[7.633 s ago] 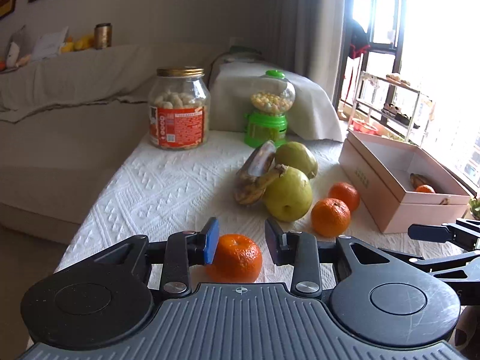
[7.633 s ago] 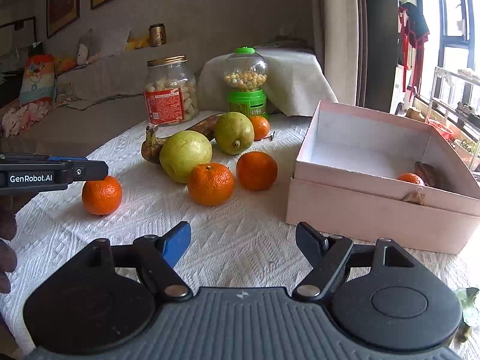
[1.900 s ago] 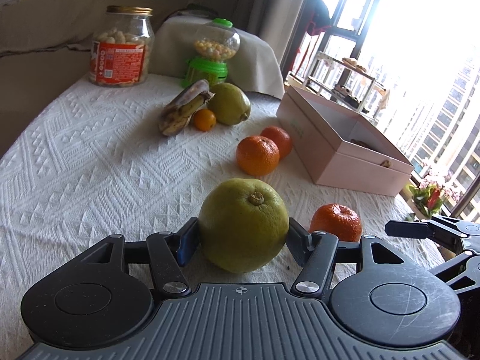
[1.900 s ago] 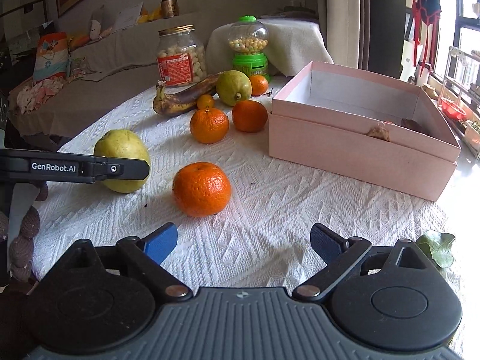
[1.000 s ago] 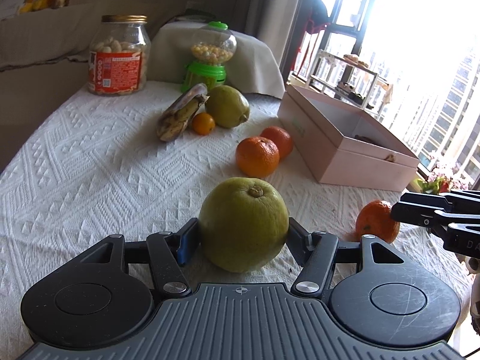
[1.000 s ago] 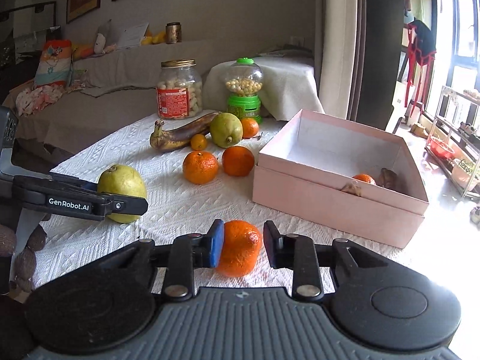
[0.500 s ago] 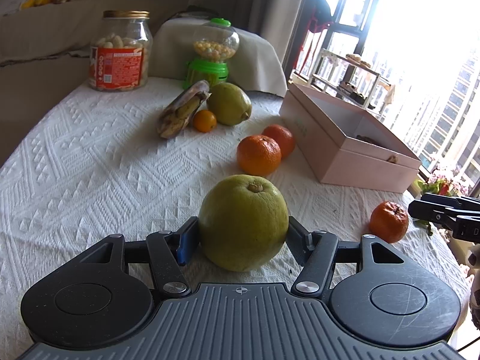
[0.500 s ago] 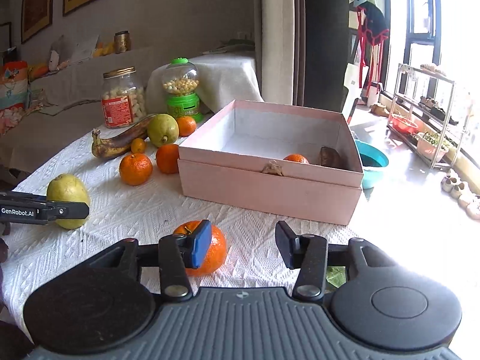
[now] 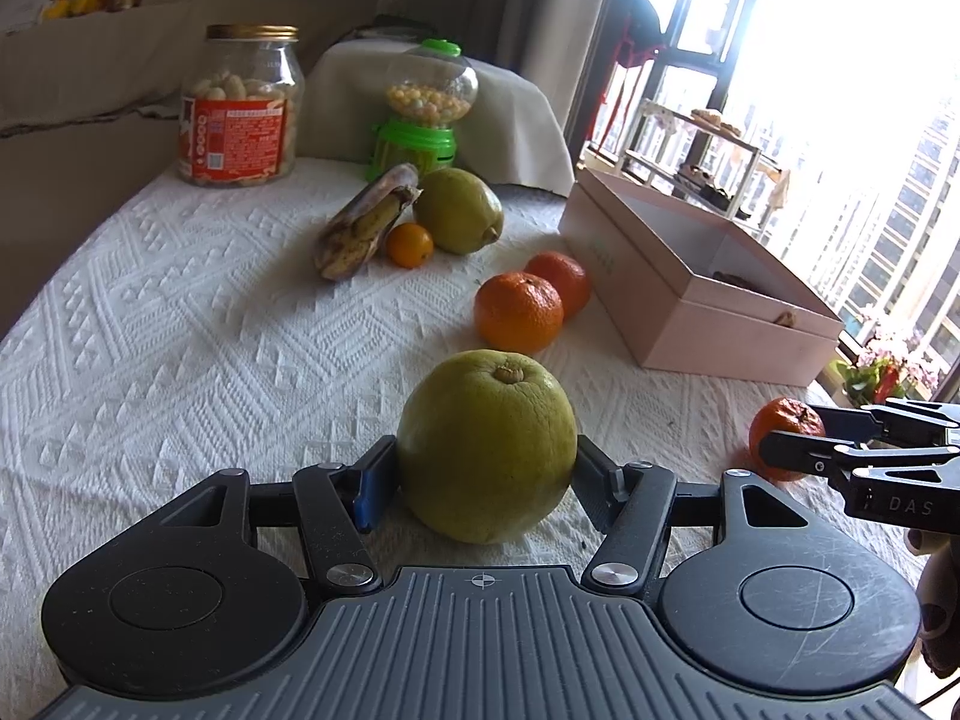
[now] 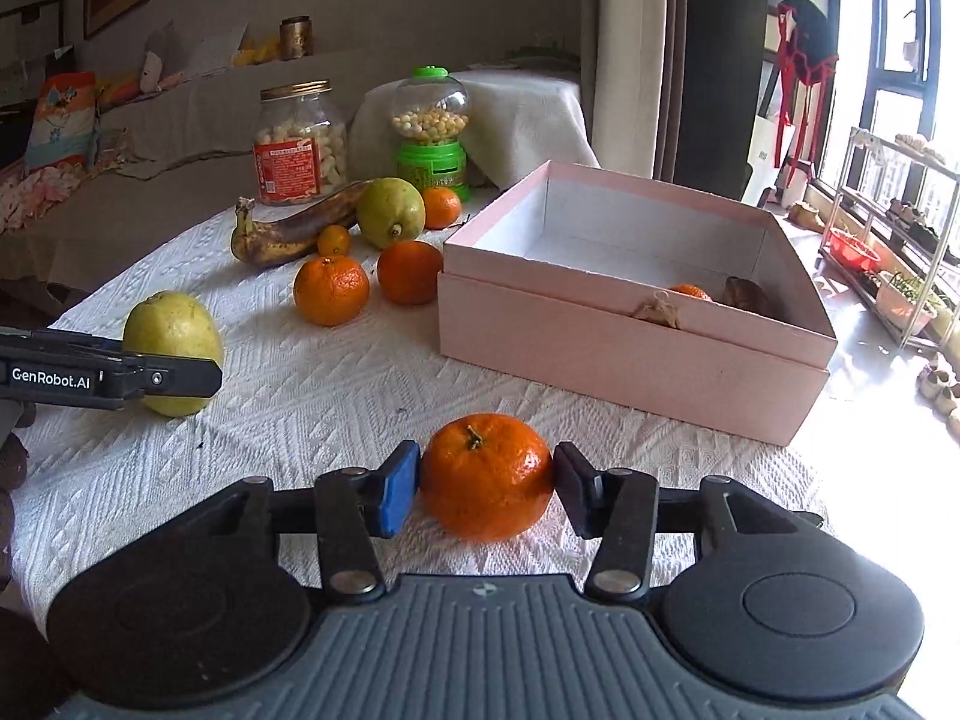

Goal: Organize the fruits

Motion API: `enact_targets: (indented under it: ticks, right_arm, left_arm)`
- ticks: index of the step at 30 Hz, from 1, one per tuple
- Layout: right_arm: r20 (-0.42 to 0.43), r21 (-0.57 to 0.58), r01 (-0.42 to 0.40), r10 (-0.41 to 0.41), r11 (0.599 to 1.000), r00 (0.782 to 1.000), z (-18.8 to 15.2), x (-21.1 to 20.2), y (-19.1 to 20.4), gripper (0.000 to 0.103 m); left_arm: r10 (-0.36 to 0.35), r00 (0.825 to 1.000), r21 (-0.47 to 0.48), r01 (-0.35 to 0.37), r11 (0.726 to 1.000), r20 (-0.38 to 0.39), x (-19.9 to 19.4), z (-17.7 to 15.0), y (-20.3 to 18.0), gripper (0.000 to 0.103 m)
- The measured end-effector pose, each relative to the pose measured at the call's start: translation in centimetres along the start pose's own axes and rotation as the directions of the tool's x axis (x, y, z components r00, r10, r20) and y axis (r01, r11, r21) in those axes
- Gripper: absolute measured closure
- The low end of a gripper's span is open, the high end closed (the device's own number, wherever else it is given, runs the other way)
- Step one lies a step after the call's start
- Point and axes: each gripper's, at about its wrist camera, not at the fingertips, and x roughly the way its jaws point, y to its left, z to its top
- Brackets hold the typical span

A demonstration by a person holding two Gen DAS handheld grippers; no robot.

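The left gripper is clamping the green pear between both pads, the fruit sitting on the white tablecloth. The right gripper is squeezing an orange mandarin, pads touching its sides. Ahead and to that gripper's right, the pink box is lying open, and two more mandarins are resting ahead to its left

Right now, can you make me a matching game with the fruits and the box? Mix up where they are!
Things:
1. big round green-yellow pear
2. bright orange round mandarin
3. brown-spotted overripe banana
4. open pink cardboard box

Places:
A. beside the snack jar
B. between the right gripper's fingers
C. holds a small orange fruit
D. between the left gripper's fingers

Pairs: 1-D, 2-B, 3-A, 4-C
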Motion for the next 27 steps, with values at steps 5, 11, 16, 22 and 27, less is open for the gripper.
enact_targets:
  ticks: [5, 11, 16, 22, 27]
  right_arm:
    - [0.038, 0.044, -0.011, 0.009, 0.999, 0.999, 1.3, -1.5, -2.0, 0.055]
    - [0.195, 0.08, 0.028, -0.044, 0.996, 0.98, 9.9, -5.2, -8.4, 0.055]
    - [0.219, 0.123, 0.152, -0.176, 0.981, 0.96, 15.8, -4.0, -13.3, 0.055]
    - [0.148, 0.169, 0.206, -0.231, 0.964, 0.962, 16.2, -1.1, -16.6, 0.055]
    - [0.1, 0.19, 0.197, -0.219, 0.962, 0.971, 14.8, 0.8, -18.0, 0.055]
  left_arm:
    - [-0.047, 0.997, 0.056, 0.044, 0.998, 0.063, -0.5, 2.8, -1.3, 0.037]
    - [-0.226, 0.953, 0.208, 0.184, 0.961, 0.203, 1.5, 14.1, -8.1, 0.037]
    - [-0.354, 0.933, 0.107, 0.359, 0.927, -0.064, 13.4, 19.3, -13.7, 0.037]
    - [-0.318, 0.9, 0.086, 0.357, 0.93, -0.297, 23.9, 16.9, -17.3, 0.037]
    - [-0.33, 0.854, 0.052, 0.381, 0.923, -0.402, 25.4, 17.2, -17.1, 0.036]
